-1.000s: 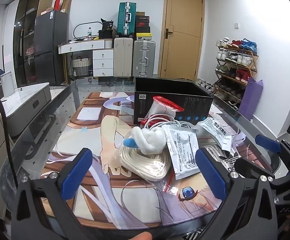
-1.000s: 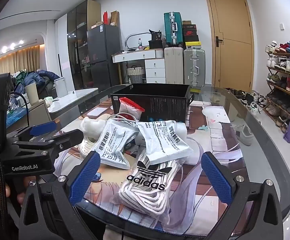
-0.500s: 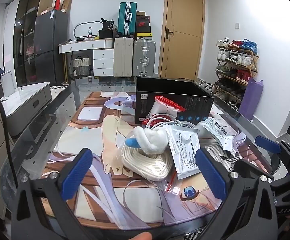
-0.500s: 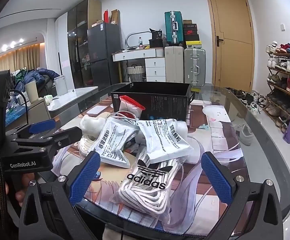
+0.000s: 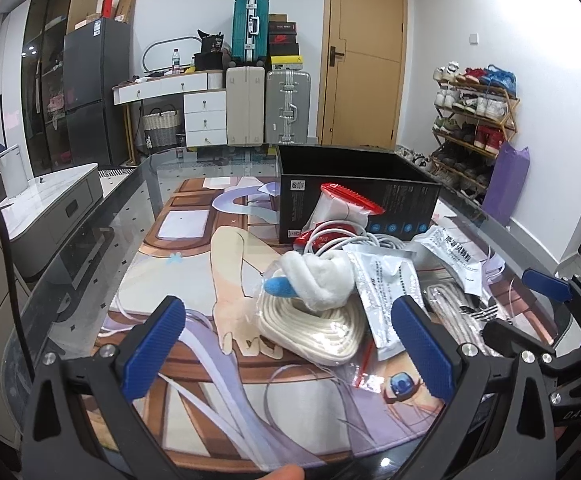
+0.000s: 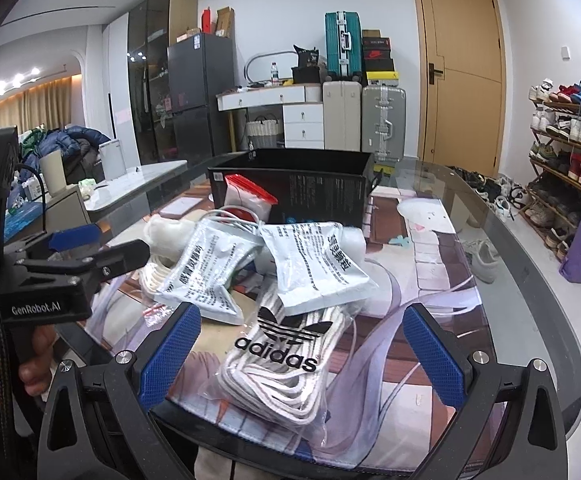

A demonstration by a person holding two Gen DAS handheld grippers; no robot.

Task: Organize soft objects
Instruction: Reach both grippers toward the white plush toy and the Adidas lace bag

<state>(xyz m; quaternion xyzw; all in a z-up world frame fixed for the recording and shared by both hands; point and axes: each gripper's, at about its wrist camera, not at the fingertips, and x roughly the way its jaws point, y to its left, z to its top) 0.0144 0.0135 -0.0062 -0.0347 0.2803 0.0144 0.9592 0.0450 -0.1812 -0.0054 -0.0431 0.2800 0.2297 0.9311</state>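
Note:
A heap of soft items lies on the printed mat in front of an open black box (image 5: 354, 184) (image 6: 290, 188). Nearest my left gripper (image 5: 290, 344) is a bag of coiled cream laces (image 5: 314, 328) with a white plush toy (image 5: 318, 280) on top. My right gripper (image 6: 302, 348) hovers over an Adidas bag of white laces (image 6: 286, 360). Two silver-grey packets (image 6: 210, 276) (image 6: 314, 264) and a red-topped pouch (image 5: 342, 208) sit further back. Both grippers are open and hold nothing. Each gripper shows at the edge of the other's view.
The glass table's curved edge (image 6: 530, 280) runs along the right. A shoe rack (image 5: 474, 120) and purple bag (image 5: 506, 184) stand by the right wall. A white low cabinet (image 5: 42, 208) is on the left. Bare mat (image 5: 186, 272) lies left of the heap.
Both grippers have crept slightly forward toward the heap. Nothing has been taken hold of or moved.

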